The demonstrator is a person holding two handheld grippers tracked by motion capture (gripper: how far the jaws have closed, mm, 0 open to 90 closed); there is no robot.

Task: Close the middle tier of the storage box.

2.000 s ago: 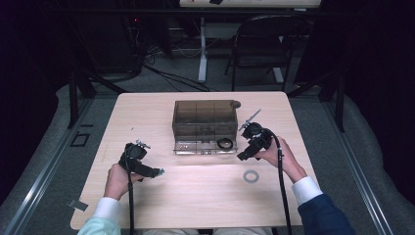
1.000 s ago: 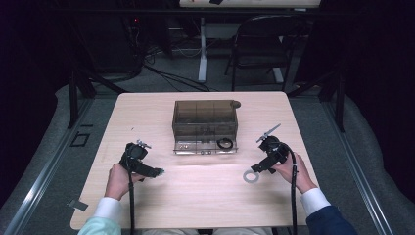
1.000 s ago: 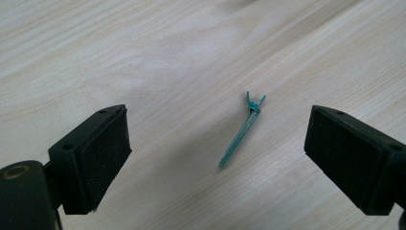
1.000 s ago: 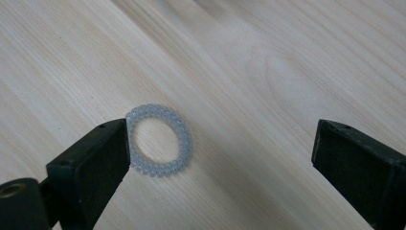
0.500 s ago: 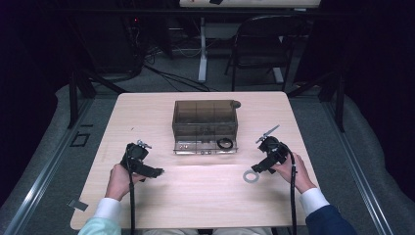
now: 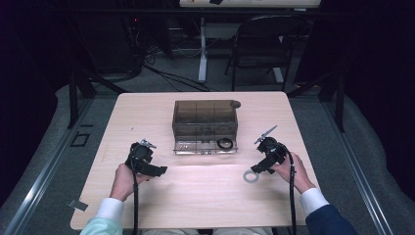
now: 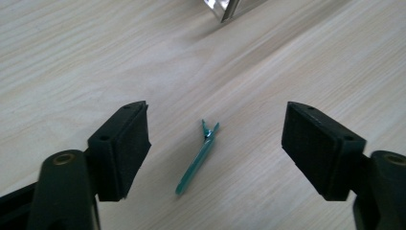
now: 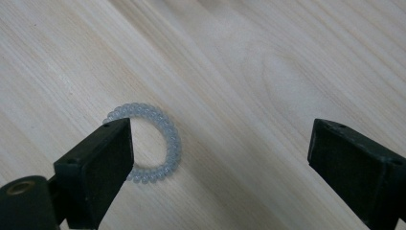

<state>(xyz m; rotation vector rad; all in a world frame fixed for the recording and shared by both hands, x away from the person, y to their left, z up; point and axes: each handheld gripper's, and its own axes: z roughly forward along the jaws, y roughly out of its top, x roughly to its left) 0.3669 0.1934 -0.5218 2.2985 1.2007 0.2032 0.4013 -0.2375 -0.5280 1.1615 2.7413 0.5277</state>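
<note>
A clear spiral hair tie (image 8: pixel 171 143) lies flat on the wooden table, partly behind the left jaw of my right gripper (image 8: pixel 220 143), which hovers open just above it. The high view shows that gripper (image 6: pixel 258 169) at the table's right, tips pointing down-left at the hair tie (image 6: pixel 250 176). A small green clip (image 7: pixel 197 158) lies on the table between the wide-open jaws of my left gripper (image 7: pixel 215 129). At the table's left, the left gripper (image 6: pixel 157 170) points right, held low in a hand.
A smoky transparent box (image 6: pixel 205 117) stands mid-table with a shallow drawer (image 6: pixel 195 147) pulled out in front; a black ring (image 6: pixel 225 143) and small bits lie in it. The drawer's corner (image 7: pixel 230 9) shows beyond the left gripper. A chair (image 6: pixel 264 44) stands behind the table.
My right gripper has come away from the drawer, toward the person and down to the clear hair tie, then held still. The left gripper has barely moved.
</note>
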